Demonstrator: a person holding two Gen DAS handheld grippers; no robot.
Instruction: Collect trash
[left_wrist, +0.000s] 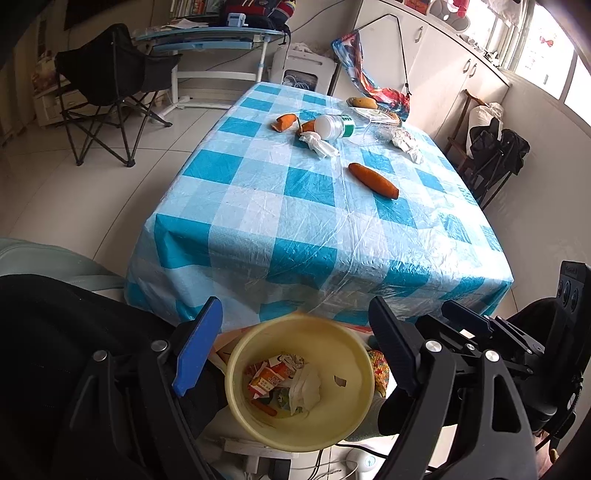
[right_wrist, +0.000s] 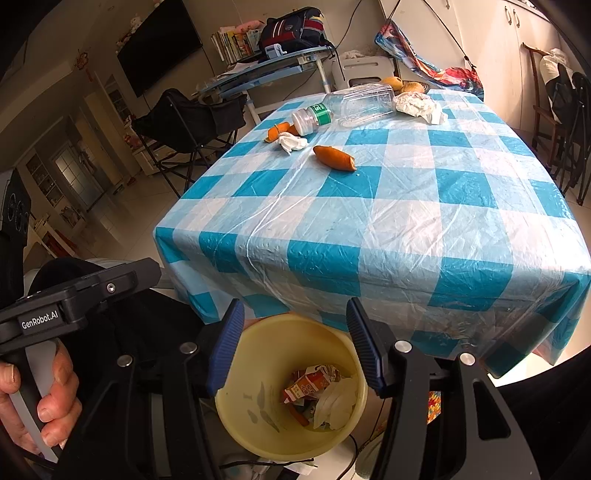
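A yellow bin stands on the floor against the near edge of the checked table. It holds a carton, a tissue and a carrot bit. My left gripper hovers over it, open, nothing between the fingers. My right gripper hangs open over the same bin, also empty. On the table's far part lie a carrot, a clear bottle on its side, a crumpled tissue, a second tissue and an orange piece.
A person's hand grips the left tool's handle. A plate of food sits at the table's far edge. A black folding chair and a desk stand left of the table, a clothes-draped chair right.
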